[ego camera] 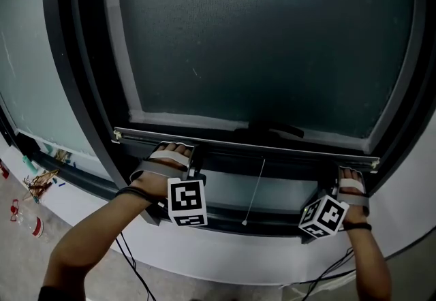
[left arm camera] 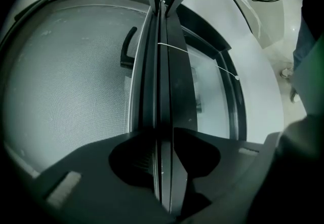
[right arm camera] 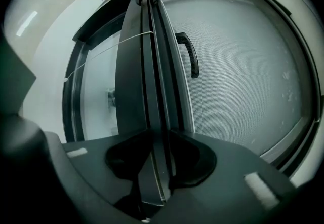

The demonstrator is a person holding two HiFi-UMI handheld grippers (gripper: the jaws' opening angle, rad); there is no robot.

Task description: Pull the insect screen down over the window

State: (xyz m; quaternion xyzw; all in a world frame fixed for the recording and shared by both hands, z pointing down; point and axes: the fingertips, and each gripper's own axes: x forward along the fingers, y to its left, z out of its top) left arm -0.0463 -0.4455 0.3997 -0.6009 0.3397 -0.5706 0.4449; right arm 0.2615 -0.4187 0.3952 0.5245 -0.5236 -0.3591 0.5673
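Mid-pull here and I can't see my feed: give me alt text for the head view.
Both grippers clamp the insect screen's bottom bar, the left gripper near its left end and the right gripper at its right end. Grey mesh stretches above the bar; below it a strip of window pane lies uncovered, crossed by a thin pull cord.

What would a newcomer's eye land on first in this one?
The grey mesh insect screen fills the dark window frame, and its bottom bar sits low, just above the sill. The left gripper and right gripper each have their jaws closed on that bar, near opposite ends. A thin white pull cord hangs from the bar's middle.
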